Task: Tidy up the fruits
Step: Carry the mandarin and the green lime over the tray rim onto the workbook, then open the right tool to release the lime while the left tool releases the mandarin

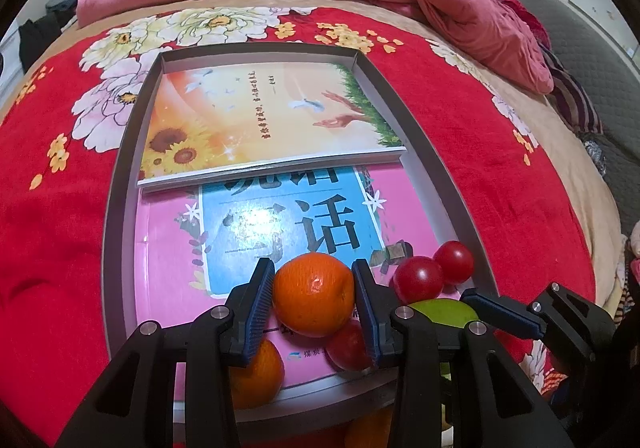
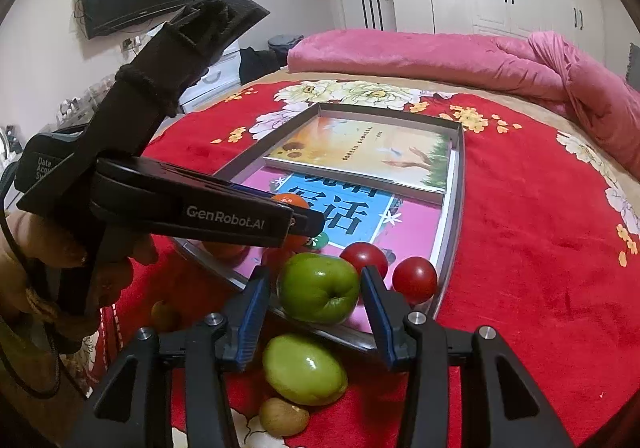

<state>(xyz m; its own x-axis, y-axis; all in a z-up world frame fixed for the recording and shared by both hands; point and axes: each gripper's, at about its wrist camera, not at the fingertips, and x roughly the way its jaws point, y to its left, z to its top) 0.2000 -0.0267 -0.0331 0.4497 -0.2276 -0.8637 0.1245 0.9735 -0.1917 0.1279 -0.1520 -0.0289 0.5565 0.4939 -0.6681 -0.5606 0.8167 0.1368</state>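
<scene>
Tilting steeply down, the left gripper (image 1: 314, 298) clamps an orange (image 1: 313, 294) over the tray's (image 1: 124, 184) near edge. The right gripper (image 2: 318, 298) clasps a green apple (image 2: 319, 287) at the near right corner, stem dimple facing the camera.

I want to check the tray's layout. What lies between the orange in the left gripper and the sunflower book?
In the left wrist view, only the pink-and-blue book lies between the orange and the sunflower book; no fruit there.
</scene>
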